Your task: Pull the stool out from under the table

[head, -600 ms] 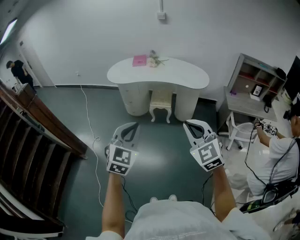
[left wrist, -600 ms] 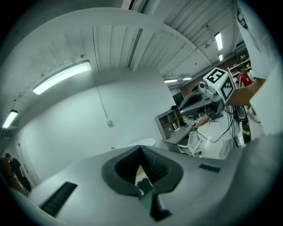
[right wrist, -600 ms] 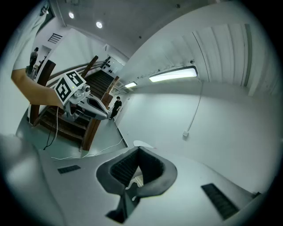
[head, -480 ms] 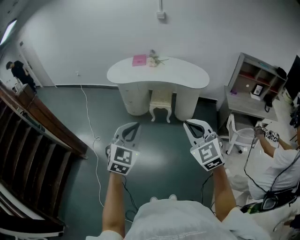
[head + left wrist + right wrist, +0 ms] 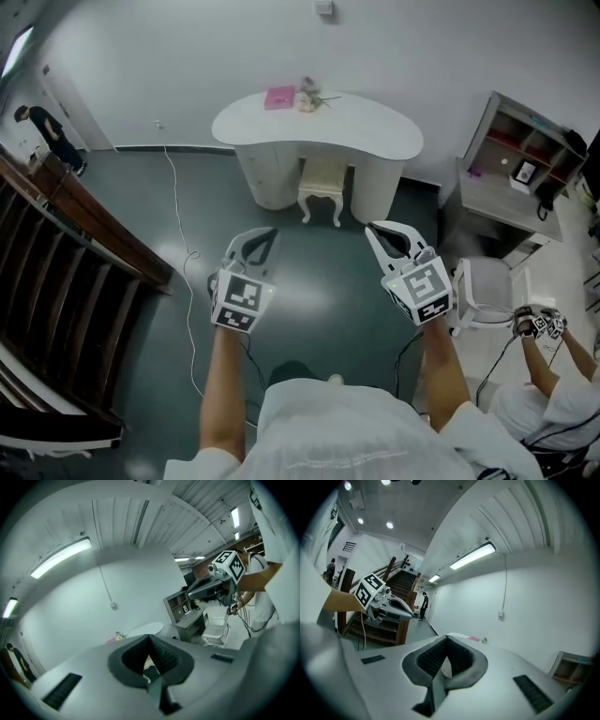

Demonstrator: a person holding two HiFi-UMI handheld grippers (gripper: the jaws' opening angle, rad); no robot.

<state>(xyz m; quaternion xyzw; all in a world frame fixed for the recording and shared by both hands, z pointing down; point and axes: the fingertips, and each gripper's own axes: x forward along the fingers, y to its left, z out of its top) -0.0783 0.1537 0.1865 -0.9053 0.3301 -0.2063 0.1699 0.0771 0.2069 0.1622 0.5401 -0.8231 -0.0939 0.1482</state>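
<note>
Under white table point(image 5: 367, 137), cream stool point(image 5: 322, 194), curved legs

**A:** quick q, where's each cam actually sitting?

**B:** Head cam is up high behind the left gripper point(image 5: 267, 236) and right gripper point(image 5: 375, 231). It looks steeply down over them to the white table point(image 5: 375, 141), which is well ahead of both. The two gripper cams ride right on the grippers, super close behind their own jaws, facing forward along them.

**A:** any overlap between them?

**B:** yep, all three catch that table and the back wall point(image 5: 187, 56) beyond it. Each gripper cam also sees the other gripper off to its side.
</note>
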